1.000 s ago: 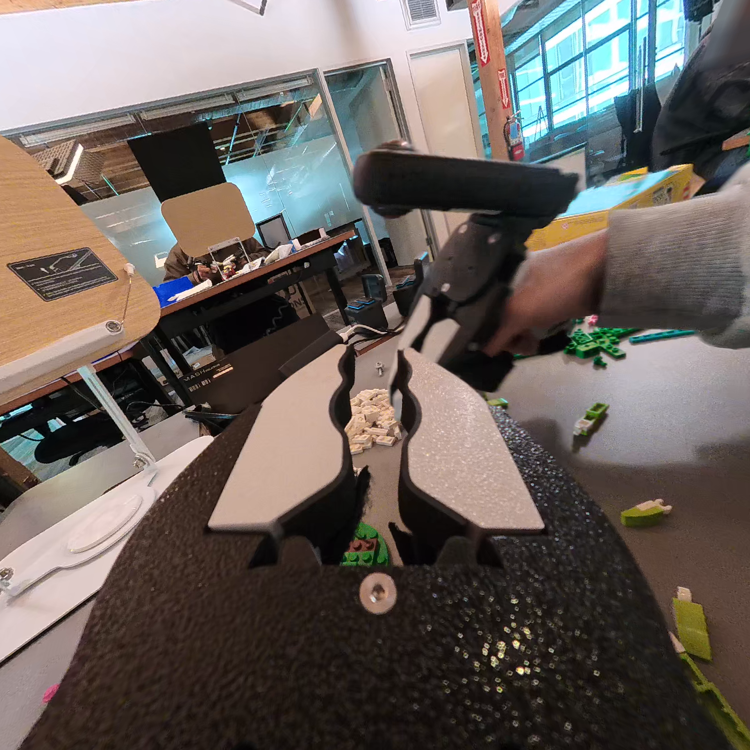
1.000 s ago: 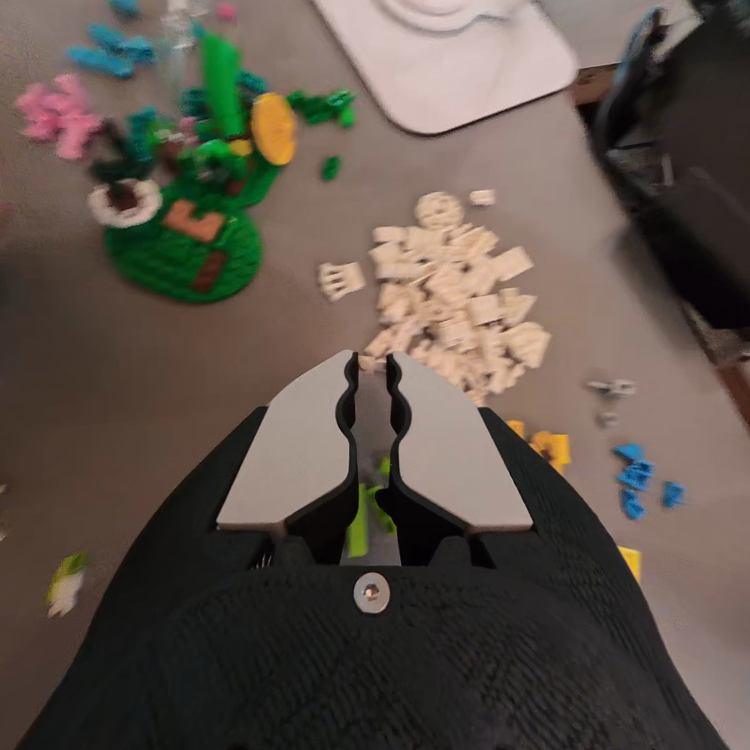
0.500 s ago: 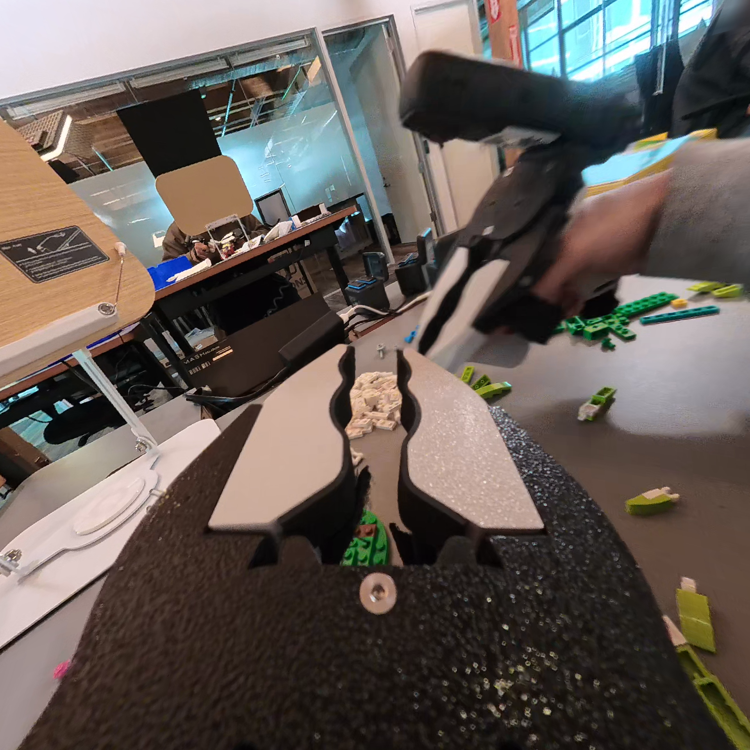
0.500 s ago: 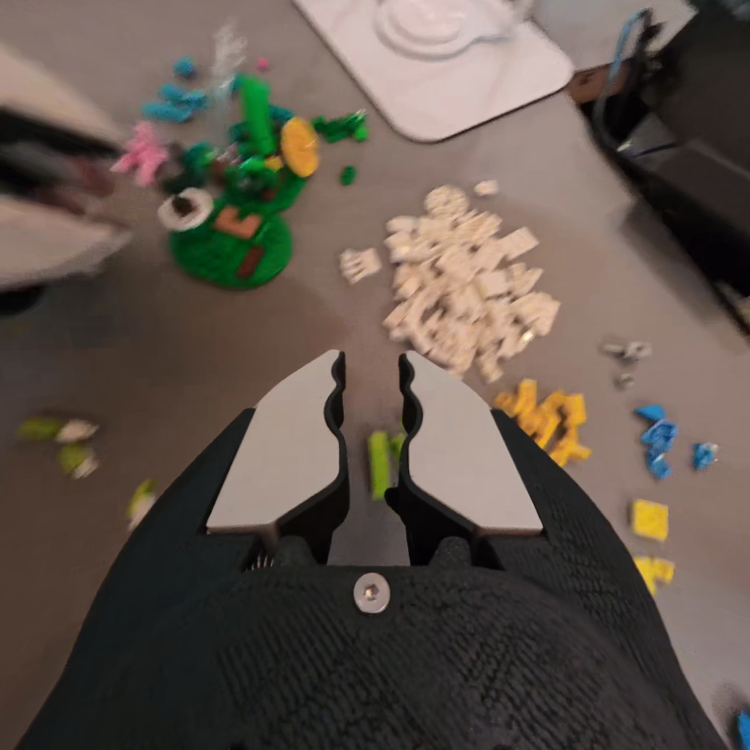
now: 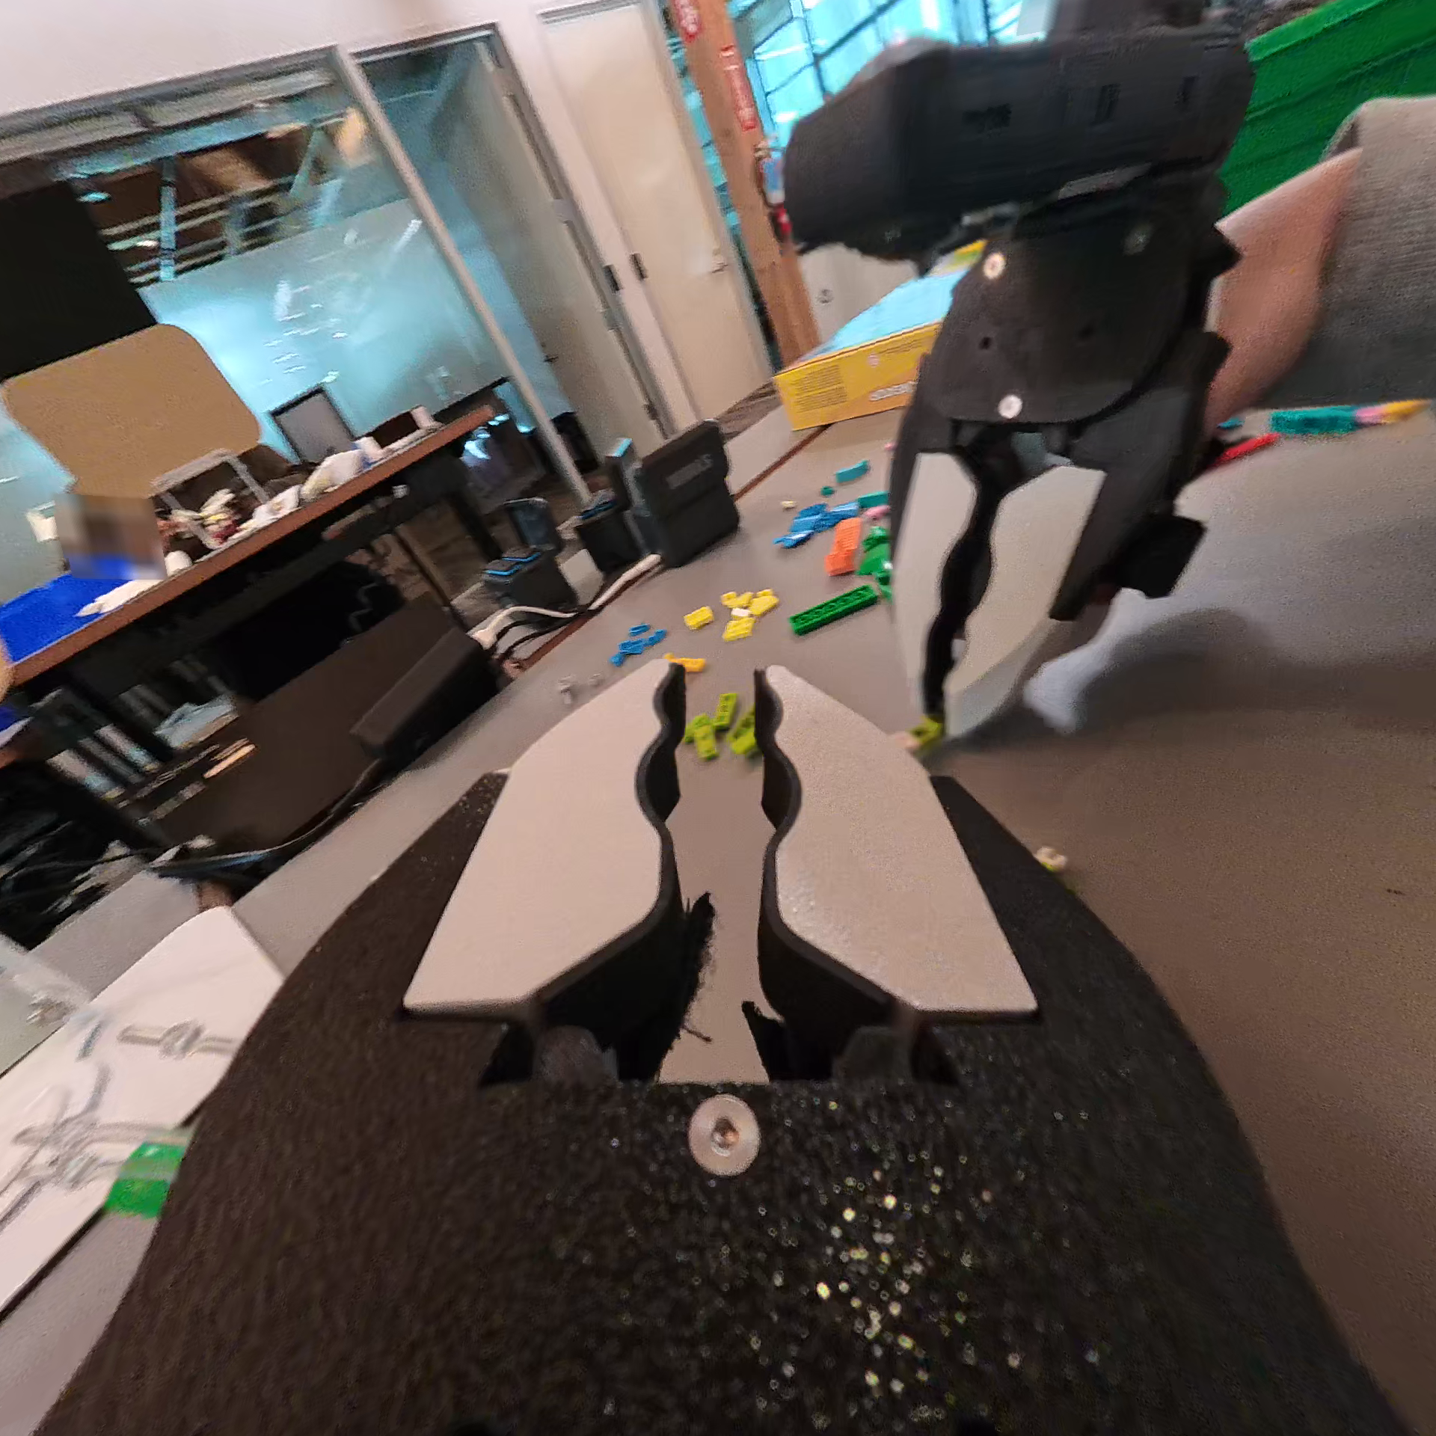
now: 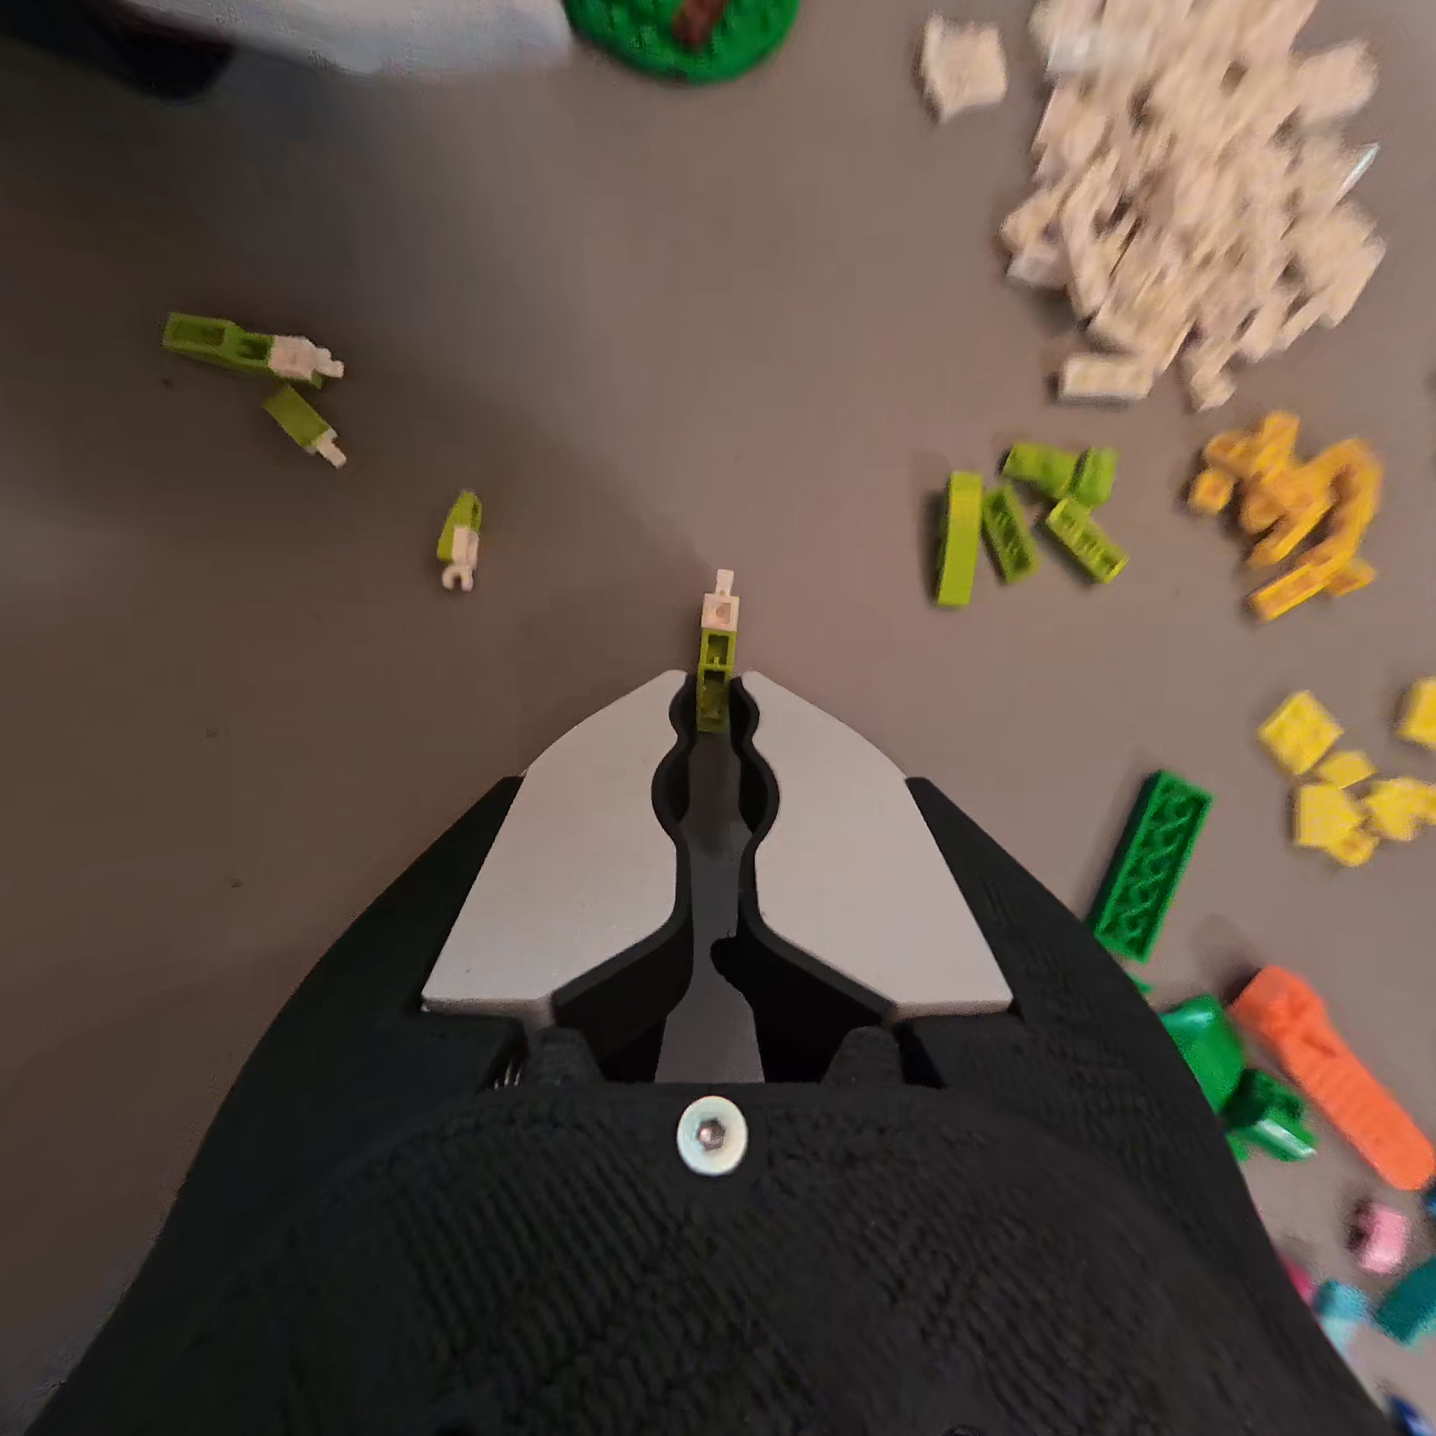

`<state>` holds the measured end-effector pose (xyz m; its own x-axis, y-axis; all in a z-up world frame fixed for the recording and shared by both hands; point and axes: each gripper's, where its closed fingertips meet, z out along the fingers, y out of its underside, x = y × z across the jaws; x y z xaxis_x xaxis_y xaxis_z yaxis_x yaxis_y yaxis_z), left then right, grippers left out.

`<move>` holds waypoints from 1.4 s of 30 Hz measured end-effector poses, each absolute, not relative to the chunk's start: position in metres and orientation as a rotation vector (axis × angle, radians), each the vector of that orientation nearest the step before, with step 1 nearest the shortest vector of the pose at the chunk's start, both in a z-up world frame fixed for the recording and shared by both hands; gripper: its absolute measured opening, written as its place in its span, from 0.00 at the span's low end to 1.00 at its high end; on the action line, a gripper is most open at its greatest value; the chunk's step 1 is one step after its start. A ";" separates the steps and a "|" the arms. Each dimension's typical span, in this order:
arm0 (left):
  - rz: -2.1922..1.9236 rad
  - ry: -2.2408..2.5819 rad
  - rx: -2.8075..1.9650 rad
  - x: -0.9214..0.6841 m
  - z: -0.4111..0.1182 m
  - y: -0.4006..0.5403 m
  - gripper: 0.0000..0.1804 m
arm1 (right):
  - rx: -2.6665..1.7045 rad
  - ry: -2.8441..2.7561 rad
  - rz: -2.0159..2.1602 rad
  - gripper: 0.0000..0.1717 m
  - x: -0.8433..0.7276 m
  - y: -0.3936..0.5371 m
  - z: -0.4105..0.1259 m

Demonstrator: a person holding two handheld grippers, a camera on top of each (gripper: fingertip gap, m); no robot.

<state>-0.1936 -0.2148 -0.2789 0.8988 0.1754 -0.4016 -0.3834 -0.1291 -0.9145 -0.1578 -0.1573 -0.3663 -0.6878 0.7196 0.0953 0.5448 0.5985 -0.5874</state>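
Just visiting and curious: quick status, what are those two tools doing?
Right tool clamped on lime-and-white brick piece. Left tool open, empty, above lime bricks. Nothing blocking.

tongs [image 6: 715, 684]: 2 | orange brick [image 6: 1336, 1080]: 1 | green plate [image 6: 1150, 862]: 1

The right gripper [image 6: 716, 684] points steeply down at the table, fingertips pinched on a small lime-green brick [image 6: 715, 684] poking out toward 12 o'clock. The left gripper [image 5: 719, 684] lies low and near level, its fingers slightly apart and bare, with the right one at its 1 o'clock.
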 end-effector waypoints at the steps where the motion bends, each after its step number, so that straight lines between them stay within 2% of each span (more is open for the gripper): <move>1: 0.453 0.188 -1.649 -0.189 -0.282 -0.213 0.09 | -0.949 -2.450 0.767 0.04 -0.163 -0.161 -0.360; 8: 0.372 0.181 -1.780 -0.187 -0.304 -0.207 0.14 | -0.250 -1.793 0.522 0.04 -0.191 -0.183 -0.283; 15: 0.065 0.048 -1.685 -0.182 -0.288 -0.211 0.13 | 0.135 -1.532 0.137 0.04 -0.188 -0.202 -0.273; 20: -0.341 -0.061 -1.590 -0.175 -0.276 -0.215 0.11 | 0.222 -1.386 -0.015 0.04 -0.188 -0.204 -0.263; 26: -0.317 -0.070 -1.523 -0.179 -0.263 -0.221 0.05 | 0.271 -1.312 -0.064 0.04 -0.183 -0.209 -0.254; 34: -0.707 -0.199 -1.393 -0.178 -0.255 -0.225 0.09 | 0.323 -1.256 -0.118 0.04 -0.182 -0.214 -0.251; 38: -0.773 -0.245 -1.401 -0.178 -0.260 -0.222 0.10 | 0.326 -1.233 -0.108 0.04 -0.181 -0.218 -0.249; 42: -0.780 -0.243 -1.386 -0.176 -0.258 -0.223 0.03 | 0.342 -1.228 -0.116 0.04 -0.181 -0.221 -0.250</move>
